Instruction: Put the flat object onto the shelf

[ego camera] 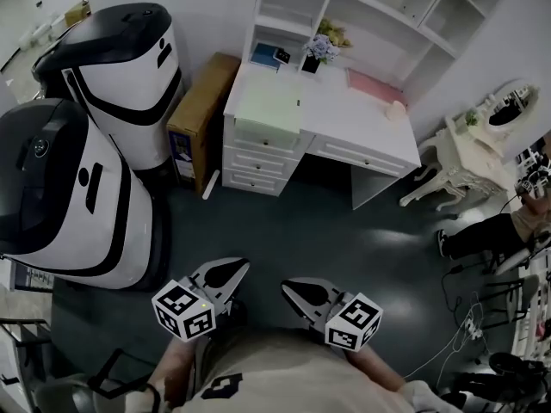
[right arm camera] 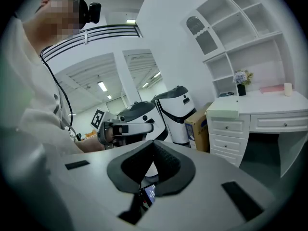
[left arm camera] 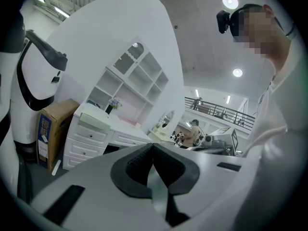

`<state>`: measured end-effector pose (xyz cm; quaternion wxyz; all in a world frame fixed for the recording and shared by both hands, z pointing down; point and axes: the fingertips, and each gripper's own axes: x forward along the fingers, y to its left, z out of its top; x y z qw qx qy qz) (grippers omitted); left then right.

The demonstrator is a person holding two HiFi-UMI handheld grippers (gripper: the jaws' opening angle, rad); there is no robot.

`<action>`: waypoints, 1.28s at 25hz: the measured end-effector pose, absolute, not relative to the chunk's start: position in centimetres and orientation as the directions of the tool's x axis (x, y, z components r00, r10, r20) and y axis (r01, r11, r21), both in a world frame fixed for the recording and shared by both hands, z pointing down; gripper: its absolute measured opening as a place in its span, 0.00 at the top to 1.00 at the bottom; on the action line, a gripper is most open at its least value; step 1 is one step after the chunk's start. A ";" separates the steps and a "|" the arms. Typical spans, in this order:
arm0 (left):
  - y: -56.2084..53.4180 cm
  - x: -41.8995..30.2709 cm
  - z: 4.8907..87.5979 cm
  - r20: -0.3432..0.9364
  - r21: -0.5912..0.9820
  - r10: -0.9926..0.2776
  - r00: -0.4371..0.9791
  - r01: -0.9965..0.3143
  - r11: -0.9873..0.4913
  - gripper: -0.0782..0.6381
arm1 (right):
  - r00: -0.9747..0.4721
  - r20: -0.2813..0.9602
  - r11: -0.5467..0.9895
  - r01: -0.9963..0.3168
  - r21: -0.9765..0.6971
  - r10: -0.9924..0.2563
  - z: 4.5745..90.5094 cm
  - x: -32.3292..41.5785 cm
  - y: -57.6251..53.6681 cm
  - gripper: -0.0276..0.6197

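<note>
"Location first: where was the flat object?"

"It lay on the left end of the white worktop, above the drawers and below the shelf. It was pale green, and well apart from both tools."

"And the tools?"

"The left tool had its jaws together with nothing between them. The right tool was closed and empty also. Both were near the person's body."

"How would the object handle?"

"I judged it light and rather stiff, like a folder or a thin box, with a smooth face that may slip. One tool at each short side, or a pinch on the front edge, seemed the best hold. Whether this edge hung over the worktop I could not tell."

"What did the views give differently?"

"The head view showed its top face and a pink sheet further right. Only the two gripper views showed its side — it had some thickness. The right gripper view showed also the left tool from the side."
</note>
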<state>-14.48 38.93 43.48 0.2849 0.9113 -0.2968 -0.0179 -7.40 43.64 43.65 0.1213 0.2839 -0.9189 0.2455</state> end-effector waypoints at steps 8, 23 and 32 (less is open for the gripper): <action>36.9 -15.5 44.3 0.151 0.561 -0.557 0.817 -0.535 -0.632 0.87 | -0.780 0.389 0.685 -0.621 -0.381 -0.491 44.2 -7.9 41.3 0.92; 29.3 -8.9 44.7 0.226 0.533 -0.568 0.792 -0.588 -0.608 0.87 | -0.832 0.311 0.728 -0.553 -0.406 -0.459 44.4 -3.3 32.7 0.92; 24.4 -3.9 44.4 0.269 0.528 -0.569 0.778 -0.613 -0.588 0.87 | -0.855 0.283 0.713 -0.518 -0.472 -0.434 44.3 1.7 27.5 0.92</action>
